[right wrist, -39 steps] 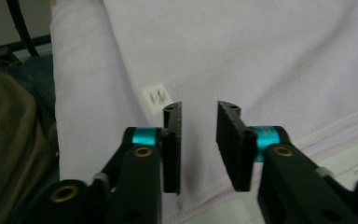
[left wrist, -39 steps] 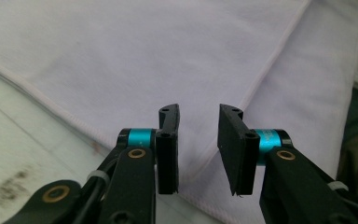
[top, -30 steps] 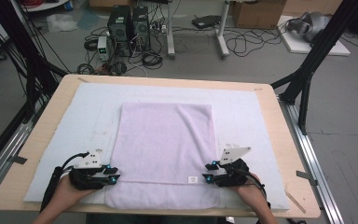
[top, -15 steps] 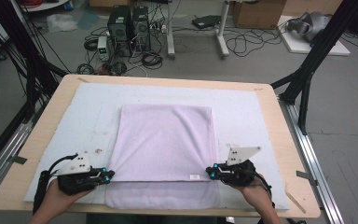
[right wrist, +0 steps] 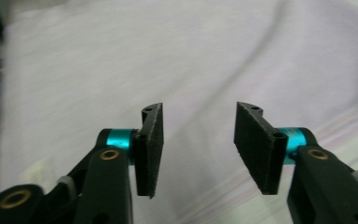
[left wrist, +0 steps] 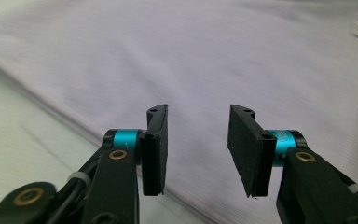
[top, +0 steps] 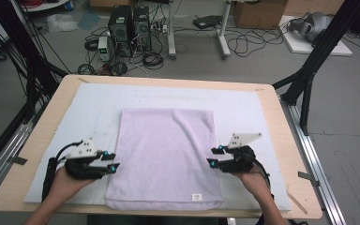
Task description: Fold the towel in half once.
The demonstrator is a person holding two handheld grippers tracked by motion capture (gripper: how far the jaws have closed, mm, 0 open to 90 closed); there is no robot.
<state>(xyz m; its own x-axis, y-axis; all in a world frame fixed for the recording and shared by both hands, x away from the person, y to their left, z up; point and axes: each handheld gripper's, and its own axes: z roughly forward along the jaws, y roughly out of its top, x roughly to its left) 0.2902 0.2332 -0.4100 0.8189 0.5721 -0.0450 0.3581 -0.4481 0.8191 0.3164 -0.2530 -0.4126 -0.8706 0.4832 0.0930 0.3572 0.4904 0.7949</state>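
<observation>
Bare pale-blue padded mat (top: 98, 108) on every side of the folded lilac terry towel (top: 166, 154), widest along the far edge and at the left; pale wooden tabletop (top: 288, 140) showing as a narrow rim beyond the mat. Near fold of the towel close to the mat's near edge, with a small white label (top: 196, 197) sewn by the near right corner. Floor past the far edge cluttered with cables and two black computer towers (top: 130, 23); black frame struts at both far sides.

Left gripper (top: 112, 162), black with teal joints and a grey three-cornered plate on top, just beside the towel's left edge, tips pointing inward at it, clear of the cloth. In the left gripper view, jaws moderately apart, just opened, nothing between the pads (left wrist: 157, 149), lilac cloth (left wrist: 214, 60) spread ahead and below. Right gripper (top: 214, 156), same build, at the towel's right edge, tips over the hem, pointing inward. In the right gripper view, jaws likewise moderately apart, just opened, gap empty, pads (right wrist: 258, 149) above the cloth (right wrist: 168, 60), a soft crease running across it.

One towel, one label, one mat, two grippers, two hands, two towers.
</observation>
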